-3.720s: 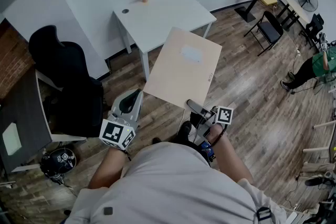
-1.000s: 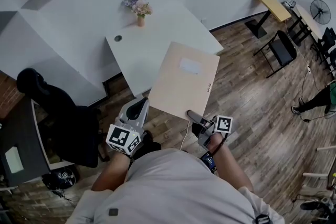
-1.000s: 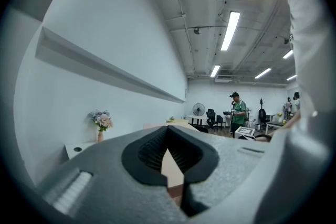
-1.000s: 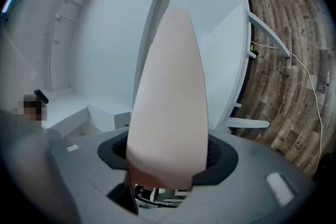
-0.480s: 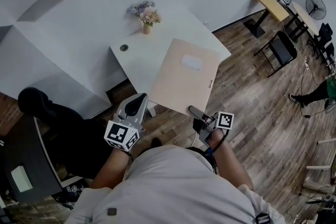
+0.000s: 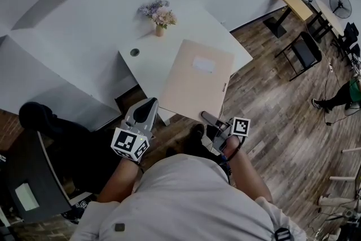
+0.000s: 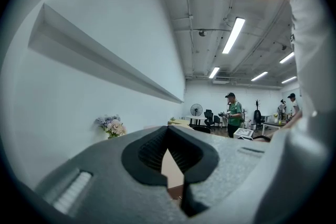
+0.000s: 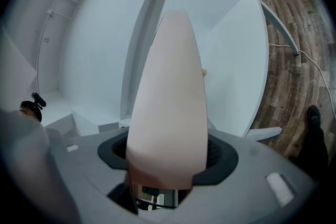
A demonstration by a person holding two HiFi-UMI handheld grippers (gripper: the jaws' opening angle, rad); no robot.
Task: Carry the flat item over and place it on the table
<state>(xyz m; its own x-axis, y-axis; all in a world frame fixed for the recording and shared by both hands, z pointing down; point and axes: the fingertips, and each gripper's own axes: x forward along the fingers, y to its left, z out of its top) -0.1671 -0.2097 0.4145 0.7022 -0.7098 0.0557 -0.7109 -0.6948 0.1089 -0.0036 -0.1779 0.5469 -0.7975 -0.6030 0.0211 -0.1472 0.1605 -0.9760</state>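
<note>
While both grippers pointed level ahead of the person, the flat beige board [image 6: 197, 84] was held in the air, its far part over the white table [image 6: 149, 59] and its near edge projecting above the wood floor [image 6: 271, 104]. The left gripper [image 6: 149, 105] was pinching the board's near left corner, and the right gripper [image 6: 206, 117] was clamped on its near right corner. A vase of flowers [image 6: 161, 22] stood at the table's far side, apart from the board.
</note>
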